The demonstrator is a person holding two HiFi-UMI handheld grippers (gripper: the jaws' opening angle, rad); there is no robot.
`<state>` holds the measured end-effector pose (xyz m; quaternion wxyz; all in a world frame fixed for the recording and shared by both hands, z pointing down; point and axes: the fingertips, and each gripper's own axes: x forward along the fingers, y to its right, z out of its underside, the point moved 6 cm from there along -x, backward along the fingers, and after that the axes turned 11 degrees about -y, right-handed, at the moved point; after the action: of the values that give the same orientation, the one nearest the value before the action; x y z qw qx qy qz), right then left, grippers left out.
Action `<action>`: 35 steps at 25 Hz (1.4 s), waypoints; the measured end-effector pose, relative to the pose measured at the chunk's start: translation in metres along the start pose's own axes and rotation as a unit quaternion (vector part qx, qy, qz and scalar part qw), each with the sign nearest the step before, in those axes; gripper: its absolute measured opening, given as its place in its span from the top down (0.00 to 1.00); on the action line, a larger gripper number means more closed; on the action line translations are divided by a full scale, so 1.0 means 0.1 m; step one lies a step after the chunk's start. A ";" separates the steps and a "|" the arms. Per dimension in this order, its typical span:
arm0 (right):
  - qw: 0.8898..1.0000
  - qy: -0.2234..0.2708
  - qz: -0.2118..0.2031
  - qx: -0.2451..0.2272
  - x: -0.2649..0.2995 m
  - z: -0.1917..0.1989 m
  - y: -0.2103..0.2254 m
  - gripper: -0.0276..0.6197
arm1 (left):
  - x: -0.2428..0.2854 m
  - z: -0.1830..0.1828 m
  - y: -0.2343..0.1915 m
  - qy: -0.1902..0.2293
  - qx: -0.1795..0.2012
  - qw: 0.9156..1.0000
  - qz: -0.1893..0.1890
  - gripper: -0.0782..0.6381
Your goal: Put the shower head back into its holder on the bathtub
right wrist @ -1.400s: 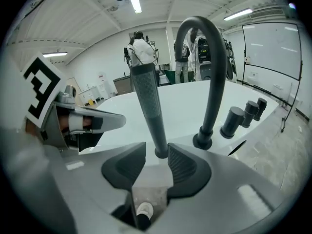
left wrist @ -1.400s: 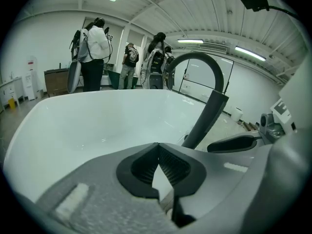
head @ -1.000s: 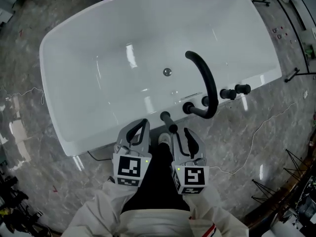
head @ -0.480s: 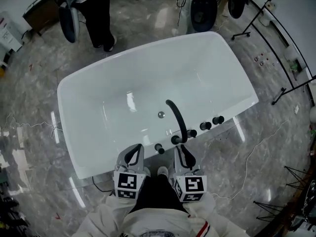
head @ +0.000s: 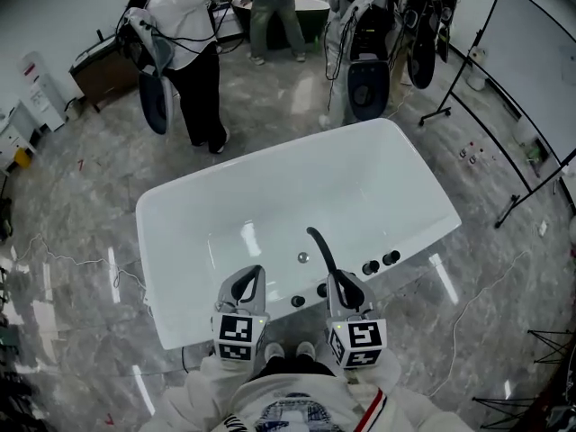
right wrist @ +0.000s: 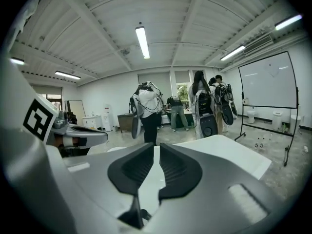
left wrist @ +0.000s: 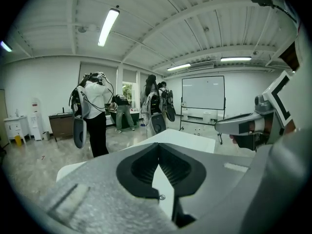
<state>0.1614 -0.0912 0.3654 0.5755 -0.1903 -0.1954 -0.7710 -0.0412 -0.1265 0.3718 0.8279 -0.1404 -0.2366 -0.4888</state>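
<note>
Bright, even indoor light from ceiling tubes (left wrist: 108, 27). Shadows are soft and short. The glossy floor (head: 81, 241) throws white streak reflections left and right of the bathtub (head: 297, 187), which shows small glare patches inside and isn't blown out. Head view bows at the edges. Both gripper views are fisheye: black corners, heavy edge warp, close foreground slightly soft, far room sharp.
</note>
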 end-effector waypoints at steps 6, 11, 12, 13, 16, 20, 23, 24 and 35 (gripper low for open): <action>1.000 0.018 -0.008 -0.013 -0.14 -0.13 -0.12 0.91 | -0.22 -0.18 0.09 0.026 0.001 1.000 0.013 0.89; 0.999 0.034 -0.005 -0.028 -0.19 -0.27 -0.17 0.95 | -0.28 -0.26 0.07 0.043 0.003 0.999 0.018 0.89; 0.999 0.036 -0.004 -0.030 -0.20 -0.29 -0.18 0.95 | -0.28 -0.28 0.07 0.045 0.002 0.999 0.020 0.89; 0.999 0.036 -0.002 -0.030 -0.22 -0.30 -0.19 0.95 | -0.29 -0.29 0.08 0.046 0.000 0.999 0.024 0.89; 0.999 0.034 0.004 -0.026 -0.26 -0.29 -0.23 0.95 | -0.31 -0.28 0.09 0.046 -0.003 0.998 0.036 0.89; 0.998 0.050 0.035 -0.022 -0.36 -0.26 -0.28 0.95 | -0.31 -0.17 0.08 0.035 0.005 0.998 0.048 0.89; 0.997 0.057 0.052 -0.024 -0.47 -0.27 -0.32 0.95 | -0.32 -0.08 0.08 0.024 0.000 0.998 0.063 0.89; 0.997 0.055 0.053 -0.020 -0.49 -0.26 -0.33 0.95 | -0.33 -0.05 0.08 0.022 -0.001 0.998 0.065 0.89; 0.998 0.048 0.033 -0.004 -0.72 -0.13 -0.47 0.95 | -0.73 0.01 0.16 0.031 0.017 0.998 0.046 0.89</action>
<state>0.1344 -0.0269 0.3131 0.6082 -0.1619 -0.1583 -0.7608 -0.0571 -0.0637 0.3340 0.8586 -0.1221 -0.2121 -0.4505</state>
